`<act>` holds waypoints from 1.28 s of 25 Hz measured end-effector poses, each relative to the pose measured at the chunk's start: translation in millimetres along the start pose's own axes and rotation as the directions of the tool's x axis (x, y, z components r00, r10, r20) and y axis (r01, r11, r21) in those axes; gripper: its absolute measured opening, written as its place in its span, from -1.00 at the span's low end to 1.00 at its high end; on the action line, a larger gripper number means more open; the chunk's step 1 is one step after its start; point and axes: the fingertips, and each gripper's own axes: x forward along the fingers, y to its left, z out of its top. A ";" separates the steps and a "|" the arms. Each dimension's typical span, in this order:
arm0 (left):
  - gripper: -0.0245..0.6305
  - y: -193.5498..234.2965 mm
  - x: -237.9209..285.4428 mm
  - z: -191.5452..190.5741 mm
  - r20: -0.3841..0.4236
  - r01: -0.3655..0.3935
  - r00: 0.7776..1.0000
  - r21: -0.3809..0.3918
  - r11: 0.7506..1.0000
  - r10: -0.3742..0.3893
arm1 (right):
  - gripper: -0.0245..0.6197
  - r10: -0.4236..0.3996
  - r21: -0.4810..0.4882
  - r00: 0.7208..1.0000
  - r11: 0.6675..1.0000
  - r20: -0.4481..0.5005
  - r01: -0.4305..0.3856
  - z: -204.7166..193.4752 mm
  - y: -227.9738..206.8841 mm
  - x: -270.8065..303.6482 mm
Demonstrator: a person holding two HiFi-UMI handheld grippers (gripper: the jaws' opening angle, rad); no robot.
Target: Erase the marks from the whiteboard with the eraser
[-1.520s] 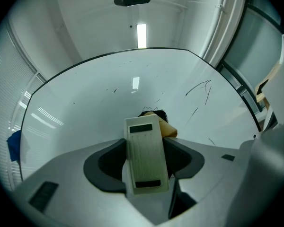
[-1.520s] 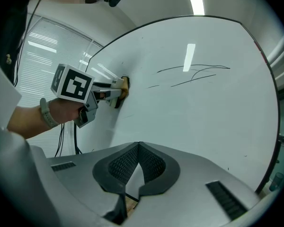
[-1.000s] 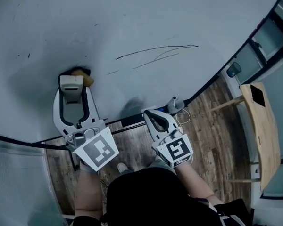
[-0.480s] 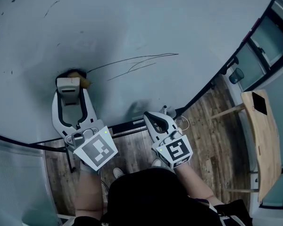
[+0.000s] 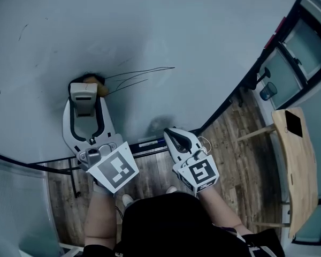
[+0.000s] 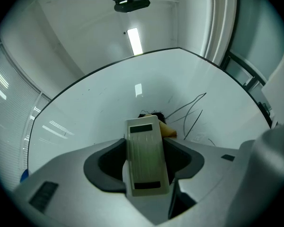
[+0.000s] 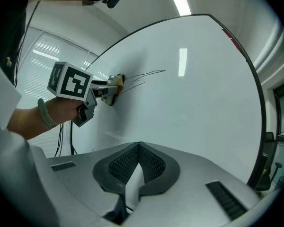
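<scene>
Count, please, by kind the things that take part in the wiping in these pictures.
whiteboard: 1
eraser: 1
claws: 2 (left claw shut on the eraser; right claw shut, empty)
Total: 4

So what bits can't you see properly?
- Eraser: in the left gripper view it is mostly hidden behind the left claw. Its wiping side faces the whiteboard, so that side can't be seen.
- Lines: in the head view their left ends vanish behind the eraser.
- Specks on the whiteboard: in the head view they are too small to tell ink from dirt.
- Whiteboard's top: cut off by the head view's edge.
</scene>
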 end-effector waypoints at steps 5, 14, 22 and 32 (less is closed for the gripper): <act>-0.14 3.4 0.0 -8.1 0.019 0.004 1.000 -0.013 1.000 -0.003 | -0.84 -0.009 -0.020 1.000 1.000 -0.013 0.009 -4.7 11.3 6.6; -0.14 -104.7 16.9 68.9 0.079 0.103 0.992 0.004 0.995 -0.103 | -0.84 -0.087 0.009 0.996 0.996 -0.011 0.087 -15.1 -73.4 -50.7; -0.14 -143.9 -4.7 72.9 0.174 0.196 0.967 -0.038 0.980 -0.187 | -0.84 -0.188 0.009 0.982 0.982 -0.012 0.188 -37.8 -62.4 -81.8; -0.13 -157.3 -4.8 66.1 0.234 0.264 0.938 -0.014 0.964 -0.253 | -0.84 -0.224 0.036 0.974 0.974 -0.030 0.225 -40.2 -53.4 -77.1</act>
